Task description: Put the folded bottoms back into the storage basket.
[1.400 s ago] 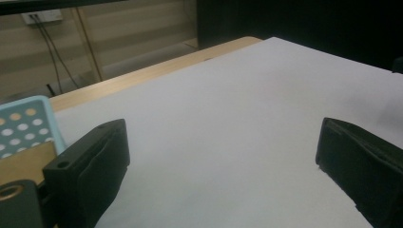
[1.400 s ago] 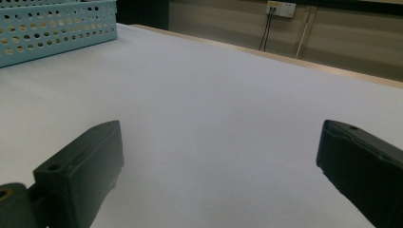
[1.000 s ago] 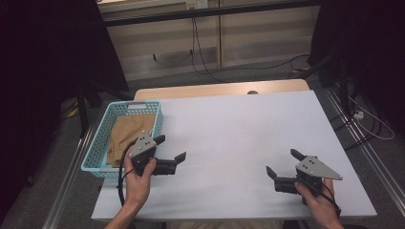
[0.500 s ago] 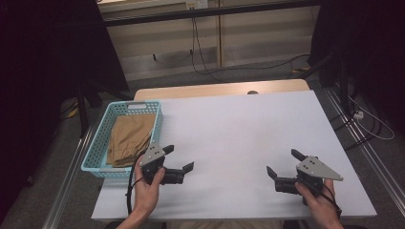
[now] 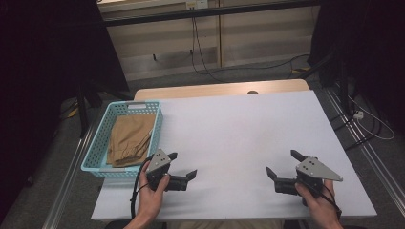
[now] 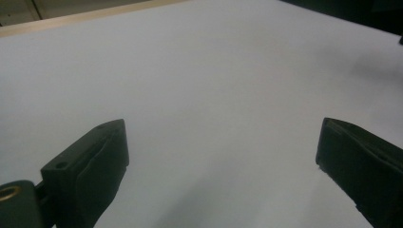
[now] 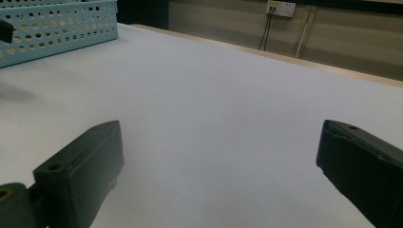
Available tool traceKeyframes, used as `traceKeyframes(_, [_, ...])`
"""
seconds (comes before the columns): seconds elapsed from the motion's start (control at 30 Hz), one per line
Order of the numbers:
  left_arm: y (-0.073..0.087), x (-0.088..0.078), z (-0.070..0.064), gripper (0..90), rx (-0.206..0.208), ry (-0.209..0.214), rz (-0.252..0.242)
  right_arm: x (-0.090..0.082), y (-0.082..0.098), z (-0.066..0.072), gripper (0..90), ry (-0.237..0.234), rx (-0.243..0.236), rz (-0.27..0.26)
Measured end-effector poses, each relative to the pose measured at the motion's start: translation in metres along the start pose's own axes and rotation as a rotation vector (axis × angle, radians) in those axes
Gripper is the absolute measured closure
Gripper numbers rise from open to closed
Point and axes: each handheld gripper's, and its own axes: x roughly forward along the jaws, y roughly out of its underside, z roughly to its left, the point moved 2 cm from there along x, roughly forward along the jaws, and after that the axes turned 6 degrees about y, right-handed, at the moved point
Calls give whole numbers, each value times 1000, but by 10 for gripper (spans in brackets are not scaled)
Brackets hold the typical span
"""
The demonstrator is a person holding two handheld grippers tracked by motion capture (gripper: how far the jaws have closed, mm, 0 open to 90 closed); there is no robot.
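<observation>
While both hands rest low on the white tabletop (image 5: 239, 133) in the high view, the left tongs (image 5: 184, 165) gape just beside the light-blue perforated plastic basket (image 5: 98, 143) holding folded tan cloth (image 5: 129, 138); the right tongs (image 5: 282, 164) gape well apart. Each gripper view shows black jaws spread wide over bare tabletop.

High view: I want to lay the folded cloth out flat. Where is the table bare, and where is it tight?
The white table is bare from the basket across to its right edge, and between the left gripper and the right gripper. It is tight only at the front left, where the basket of tan cloth sits beside the left gripper.
</observation>
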Motion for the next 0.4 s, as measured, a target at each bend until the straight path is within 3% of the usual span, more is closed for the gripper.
traceKeyframes(0.1, [1, 4, -1, 41, 24, -21, 29, 0, 0, -1, 15, 2, 1, 1])
traceKeyframes(0.3, [1, 3, 3, 42, -1, -41, 31, 1, 0, -1, 16, 2, 4, 4])
traceKeyframes(0.4, [1, 3, 4, 42, 12, -56, 55, 1, 1, -2, 16, 8, 2, 4])
